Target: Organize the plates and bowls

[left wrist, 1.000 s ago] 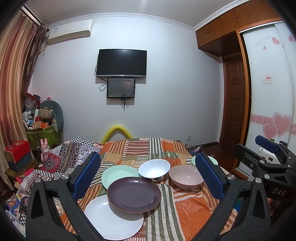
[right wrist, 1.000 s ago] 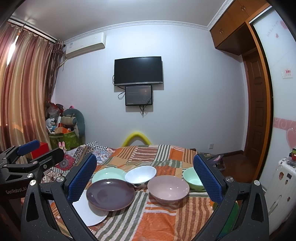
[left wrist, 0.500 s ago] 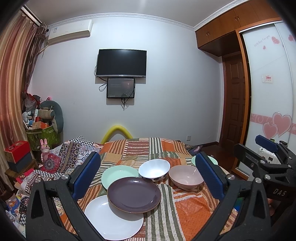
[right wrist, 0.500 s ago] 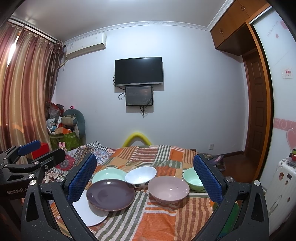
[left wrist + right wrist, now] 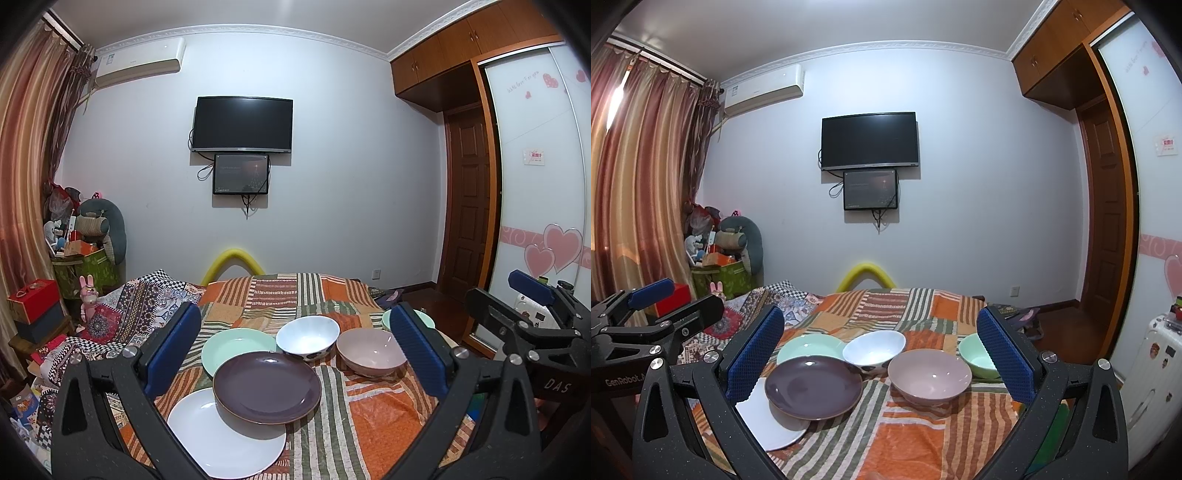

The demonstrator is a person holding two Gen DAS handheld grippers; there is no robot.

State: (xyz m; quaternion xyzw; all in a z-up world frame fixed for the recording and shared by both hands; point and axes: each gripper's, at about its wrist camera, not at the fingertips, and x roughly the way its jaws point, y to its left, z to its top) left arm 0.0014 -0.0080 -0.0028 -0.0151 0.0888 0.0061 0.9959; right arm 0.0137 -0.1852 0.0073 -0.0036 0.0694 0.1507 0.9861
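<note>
Six pieces of crockery sit on a bed covered with an orange-and-green striped patchwork quilt, seen past two hand-held claws, both raised above the near edge of the bed and gripping nothing. At the left near edge lies a white plate, partly overlapped by a dark purple plate whose rim rests on it. Behind these, toward the middle of the bed, a mint green plate is also partly covered by the purple plate's far rim. Just right of it stands a white bowl, upright, close beside a pink bowl. A mint green bowl stands at the right edge of the bed, just behind the pink one and partly hidden by a blue finger pad. The left claw is spread wide, its blue pads framing the plates and bowls; the right claw is likewise spread wide over the same group. A dark television hangs on the wall beyond the far edge of the bed.
</note>
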